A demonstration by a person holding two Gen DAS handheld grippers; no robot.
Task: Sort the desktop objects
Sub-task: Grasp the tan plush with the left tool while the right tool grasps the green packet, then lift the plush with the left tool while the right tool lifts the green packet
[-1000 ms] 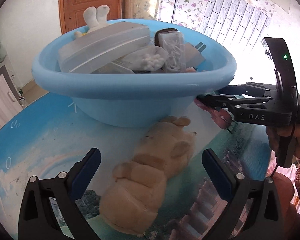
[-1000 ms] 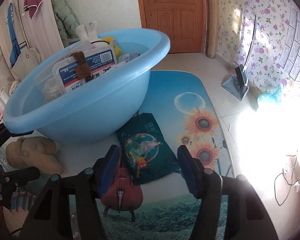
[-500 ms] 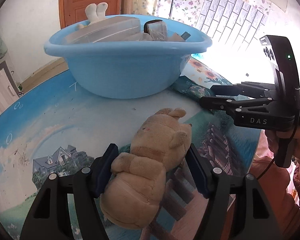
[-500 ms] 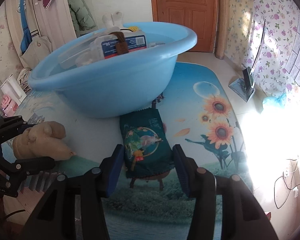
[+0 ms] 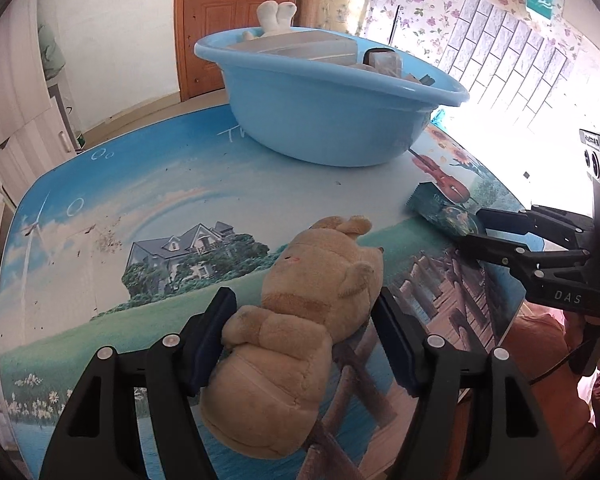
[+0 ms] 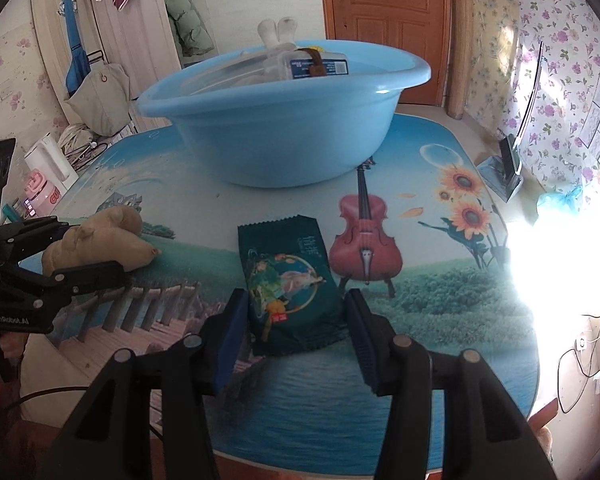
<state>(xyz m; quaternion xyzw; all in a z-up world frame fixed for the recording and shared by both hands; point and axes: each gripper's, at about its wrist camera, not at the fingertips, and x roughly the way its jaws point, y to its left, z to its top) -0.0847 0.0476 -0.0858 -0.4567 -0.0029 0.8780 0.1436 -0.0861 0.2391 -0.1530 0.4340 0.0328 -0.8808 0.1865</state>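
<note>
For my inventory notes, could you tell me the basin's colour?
The basin is light blue, clearest in the right wrist view.

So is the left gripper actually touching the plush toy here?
Touching. In the left wrist view both pads of the left gripper press the plush toy with no gap visible on either side.

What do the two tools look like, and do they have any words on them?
Both are black plastic with dark blue pads and silver screws. The left tool reads "GenRobot.AI" on its side; the right tool reads "DAS". A thin black cable hangs from each. An orange-pink sleeve shows behind them.
</note>
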